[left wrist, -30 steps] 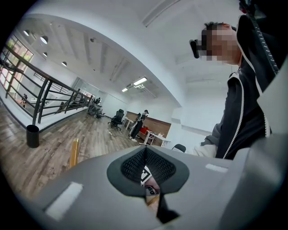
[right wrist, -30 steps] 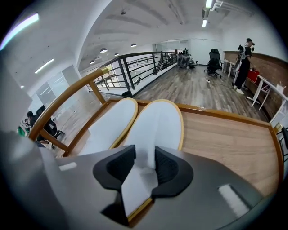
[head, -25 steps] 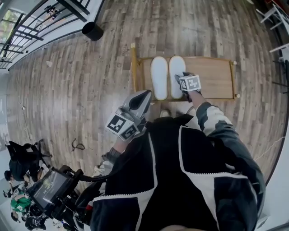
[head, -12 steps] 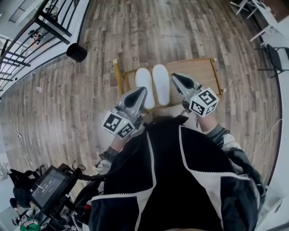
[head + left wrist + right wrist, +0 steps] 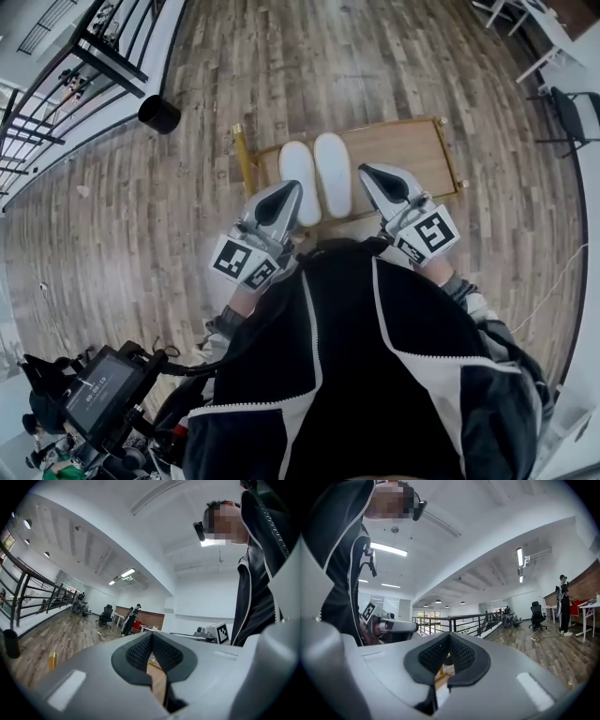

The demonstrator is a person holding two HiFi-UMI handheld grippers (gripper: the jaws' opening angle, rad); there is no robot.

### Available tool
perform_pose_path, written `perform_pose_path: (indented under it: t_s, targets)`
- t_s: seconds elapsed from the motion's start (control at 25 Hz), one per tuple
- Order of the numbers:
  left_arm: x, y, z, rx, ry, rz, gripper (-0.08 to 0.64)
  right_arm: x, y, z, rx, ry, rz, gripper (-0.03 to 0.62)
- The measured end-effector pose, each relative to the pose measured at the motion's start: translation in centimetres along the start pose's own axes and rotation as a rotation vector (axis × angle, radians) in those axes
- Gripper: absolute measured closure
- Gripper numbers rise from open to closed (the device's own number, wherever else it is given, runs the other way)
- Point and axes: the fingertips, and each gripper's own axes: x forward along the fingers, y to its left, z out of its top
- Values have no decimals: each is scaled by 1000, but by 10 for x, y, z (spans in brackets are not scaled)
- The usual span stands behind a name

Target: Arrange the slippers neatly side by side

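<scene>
Two white slippers, the left slipper [image 5: 298, 180] and the right slipper [image 5: 333, 171], lie side by side, soles up, at the left end of a low wooden rack [image 5: 412, 155] on the floor. My left gripper [image 5: 284, 197] is held up near the person's chest, shut and empty, its tip over the near end of the left slipper in the head view. My right gripper [image 5: 378, 178] is also raised and shut, with nothing in it, to the right of the slippers. Both gripper views look out over the room; the pads [image 5: 152, 651] [image 5: 449, 654] meet.
A black bin [image 5: 158, 113] stands on the wood floor at the upper left, by a black railing [image 5: 84, 56]. Chairs and table legs [image 5: 562, 103] are at the upper right. A camera rig with a screen [image 5: 98, 394] sits at the lower left.
My right gripper has let go of the right slipper, pulled back toward the person, lifted and shut. The left gripper has stayed raised and shut.
</scene>
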Motion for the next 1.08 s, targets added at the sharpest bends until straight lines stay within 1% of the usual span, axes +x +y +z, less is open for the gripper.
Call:
perform_pose_path:
  t_s: [0.24,0.4,0.52,0.64,0.76,0.92,1.08]
  targets:
    - [1,6,3,4,-8,22,541,11,-3,-4,-7,27,20,592]
    - [3,11,1,-4,-2,29,541,17,0,-8,-5,53,33,592]
    - [7,16,2,4,4,36,541,23,-2,-9,-3,76,31,592]
    - [7,27,-2,18,12,68,541,29,-4,-8,-14,85,28,591]
    - [8,35,-7,40,40,107,541,32,-7,-9,-11,91,27,592]
    - [6,38,-8,47,46,132,541,31,-8,-9,11,98,37,591]
    - [6,43,-9,49,47,148,541,29,-15,-11,18,108,25,592]
